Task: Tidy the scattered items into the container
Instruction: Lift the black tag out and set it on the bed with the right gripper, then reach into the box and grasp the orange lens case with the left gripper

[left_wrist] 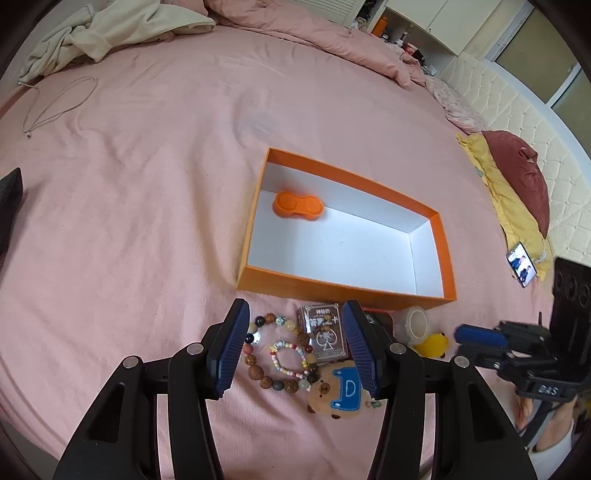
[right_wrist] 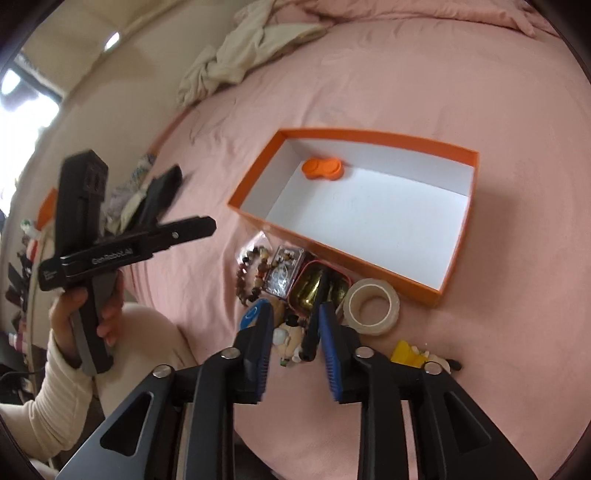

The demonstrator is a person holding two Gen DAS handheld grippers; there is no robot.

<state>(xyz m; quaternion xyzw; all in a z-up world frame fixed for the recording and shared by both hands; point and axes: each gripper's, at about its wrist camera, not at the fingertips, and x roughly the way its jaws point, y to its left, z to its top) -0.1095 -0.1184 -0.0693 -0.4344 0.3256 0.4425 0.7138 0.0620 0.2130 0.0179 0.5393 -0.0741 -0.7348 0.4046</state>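
An orange box (left_wrist: 255, 275) with a white inside lies on the pink bed; it also shows in the right wrist view (right_wrist: 406, 140). An orange lens case (left_wrist: 298, 206) lies in its far corner. In front of the box lies a pile: bead bracelets (left_wrist: 280, 354), a clear card case (left_wrist: 324, 332), a bear patch (left_wrist: 338, 393), a tape roll (right_wrist: 373, 306), a red tin (right_wrist: 314, 286), a yellow toy (left_wrist: 432, 345). My left gripper (left_wrist: 295, 325) is open above the bracelets and card case. My right gripper (right_wrist: 295, 321) is open above small items beside a black stick (right_wrist: 317, 310).
A pink duvet (left_wrist: 314, 26) and cream cloth (left_wrist: 92, 33) lie at the far side of the bed. A cord (left_wrist: 55, 103) lies far left. Pillows (left_wrist: 517, 177) and a phone (left_wrist: 521, 267) lie at the right. Dark items (right_wrist: 159, 195) lie at the bed's left edge.
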